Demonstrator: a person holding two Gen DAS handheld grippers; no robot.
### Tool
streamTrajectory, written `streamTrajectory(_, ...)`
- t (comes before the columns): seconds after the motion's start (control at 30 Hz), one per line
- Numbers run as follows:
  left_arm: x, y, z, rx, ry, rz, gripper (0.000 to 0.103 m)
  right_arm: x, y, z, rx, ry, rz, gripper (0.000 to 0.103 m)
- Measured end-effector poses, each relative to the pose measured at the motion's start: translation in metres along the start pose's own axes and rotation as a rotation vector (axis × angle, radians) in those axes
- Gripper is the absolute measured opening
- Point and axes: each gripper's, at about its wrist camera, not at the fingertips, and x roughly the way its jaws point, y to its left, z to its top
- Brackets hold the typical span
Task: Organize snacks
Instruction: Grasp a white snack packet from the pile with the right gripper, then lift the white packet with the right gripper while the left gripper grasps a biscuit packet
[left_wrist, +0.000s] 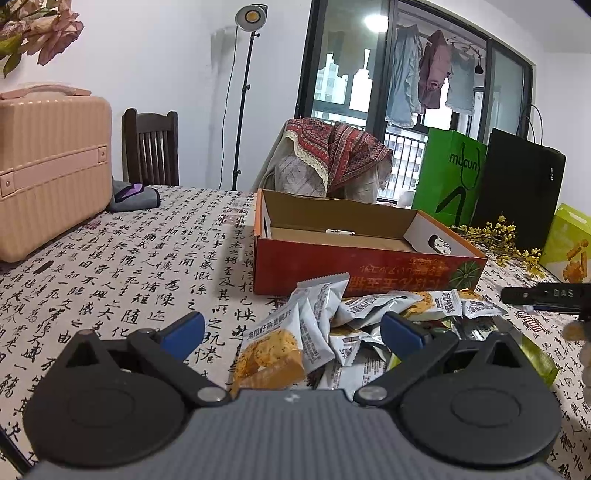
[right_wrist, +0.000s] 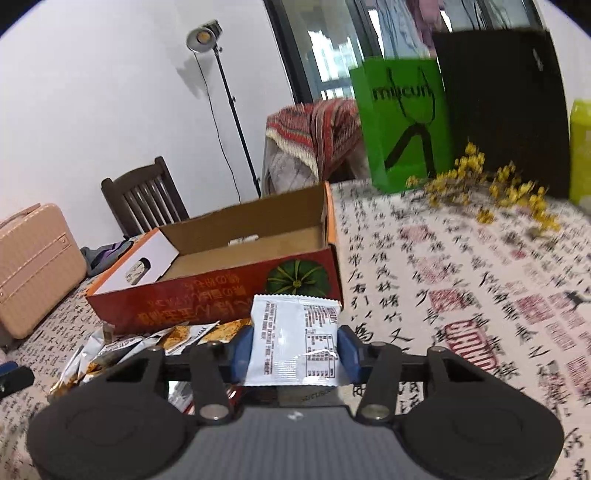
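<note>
A pile of white and orange snack packets (left_wrist: 332, 328) lies on the tablecloth in front of an open red cardboard box (left_wrist: 365, 269). My left gripper (left_wrist: 291, 330) is open, its blue pads either side of the pile's near packets, holding nothing. My right gripper (right_wrist: 295, 349) is shut on a white snack packet (right_wrist: 295, 339), held above the table just in front of the box (right_wrist: 221, 291). The pile also shows in the right wrist view (right_wrist: 122, 350) at lower left. The box interior looks empty apart from a small white item at the back.
A pink suitcase (left_wrist: 48, 173) stands at the table's left. A green bag (left_wrist: 448, 177), a black bag (left_wrist: 517, 192) and yellow dried flowers (left_wrist: 498, 240) stand behind right of the box. A wooden chair (left_wrist: 149, 147) and a draped chair (left_wrist: 328, 158) stand beyond the table.
</note>
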Motion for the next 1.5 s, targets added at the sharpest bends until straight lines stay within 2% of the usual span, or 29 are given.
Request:
streamTrajectory(0.33,-0.005,0.004,0.001,-0.018,0.017,0.013,0.103,-0.038,0.012,-0.021,-0.094,-0.111,-0.063,0.048)
streamTrajectory(0.63,0.001,0.006,0.002,-0.052,0.064,-0.012,0.103,-0.061,0.013,-0.040,-0.093,-0.158,-0.077,0.048)
streamTrajectory(0.8,0.007,0.003,0.001,-0.051,0.103,-0.047,0.103,-0.065,0.011,-0.048,-0.082,-0.161,-0.080,0.048)
streamTrajectory(0.97,0.016,0.002,0.004,-0.047,0.121,-0.040,0.103,-0.067,0.010,-0.053,-0.069,-0.159,-0.080,0.048)
streamTrajectory(1.07,0.028,0.005,0.004,-0.052,0.162,-0.032,0.103,-0.066,0.010,-0.055,-0.066,-0.151,-0.073,0.048)
streamTrajectory(1.27,0.054,0.015,0.011,-0.113,0.221,-0.045,0.103,-0.066,0.014,-0.058,-0.072,-0.143,-0.065,0.048)
streamTrajectory(1.37,0.064,0.019,0.011,-0.131,0.236,-0.026,0.103,-0.067,0.015,-0.057,-0.071,-0.145,-0.067,0.048)
streamTrajectory(1.5,0.067,0.037,0.005,-0.227,0.237,-0.027,0.103,-0.068,0.011,-0.058,-0.064,-0.145,-0.073,0.049)
